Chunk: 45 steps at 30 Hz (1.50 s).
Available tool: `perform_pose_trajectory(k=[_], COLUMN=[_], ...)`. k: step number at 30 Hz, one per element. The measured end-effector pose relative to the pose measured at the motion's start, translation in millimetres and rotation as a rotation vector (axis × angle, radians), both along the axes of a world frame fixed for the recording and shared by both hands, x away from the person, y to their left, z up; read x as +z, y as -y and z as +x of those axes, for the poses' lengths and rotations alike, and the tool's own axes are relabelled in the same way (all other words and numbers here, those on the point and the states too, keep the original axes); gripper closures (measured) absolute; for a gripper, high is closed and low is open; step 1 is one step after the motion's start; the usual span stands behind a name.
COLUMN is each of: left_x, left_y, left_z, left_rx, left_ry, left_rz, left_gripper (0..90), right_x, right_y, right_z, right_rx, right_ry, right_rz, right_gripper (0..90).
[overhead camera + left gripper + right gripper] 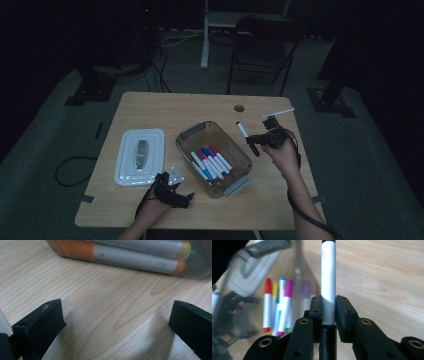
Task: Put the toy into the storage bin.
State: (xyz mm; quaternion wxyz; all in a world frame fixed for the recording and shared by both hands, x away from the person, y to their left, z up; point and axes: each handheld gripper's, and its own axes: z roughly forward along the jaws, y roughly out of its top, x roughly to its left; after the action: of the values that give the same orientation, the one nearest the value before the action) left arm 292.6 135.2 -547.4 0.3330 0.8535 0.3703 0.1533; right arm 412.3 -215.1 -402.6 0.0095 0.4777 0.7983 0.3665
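Resting low at the near edge of the table (150,107), the left gripper (172,192) sits just beside the near left corner of the clear container (240,186). In the left gripper view its two black jaws stand wide apart over bare wood with nothing between them, and the container wall lies just beyond, with an orange-capped marker (135,258) pressed against the inside.

To the right, the right gripper (253,143) is held above the table, beside the right wall of the container. Its jaws are clamped on a white-barrelled marker with black ends (328,285); the right gripper view shows both pads pressing on the barrel near its lower black section. In the high view this marker (247,138) tilts up and away from the gripper, clear of the table surface.

Inside the container lies a row of coloured markers (211,162), side by side on the bottom.

Left of the container, a white lid (150,137) with a grey handle lies flat on the table, apart from the container.
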Motion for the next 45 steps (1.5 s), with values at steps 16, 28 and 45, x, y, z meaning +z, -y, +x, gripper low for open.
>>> perform_pose_trajectory(k=[16, 28, 45], left_x=[0.1, 0.1, 0.1], left_y=[0.0, 0.0, 0.0], left_z=[0.0, 0.0, -0.1], left_rx=[0.0, 0.0, 0.0], left_ry=[-0.001, -0.001, -0.001], left_rz=[-0.001, -0.001, -0.001], left_gripper=[0.5, 0.4, 0.4], right_x=[15.8, -32.2, -36.2], right_y=[-99.3, -161.2, -160.7], right_z=[-15.0, -6.2, -5.5], right_rx=[0.23, 0.302, 0.354], right_ry=[-0.011, -0.143, -0.13], right_rz=[-0.025, -0.131, -0.121], right_gripper=[76.3, 76.3, 51.5])
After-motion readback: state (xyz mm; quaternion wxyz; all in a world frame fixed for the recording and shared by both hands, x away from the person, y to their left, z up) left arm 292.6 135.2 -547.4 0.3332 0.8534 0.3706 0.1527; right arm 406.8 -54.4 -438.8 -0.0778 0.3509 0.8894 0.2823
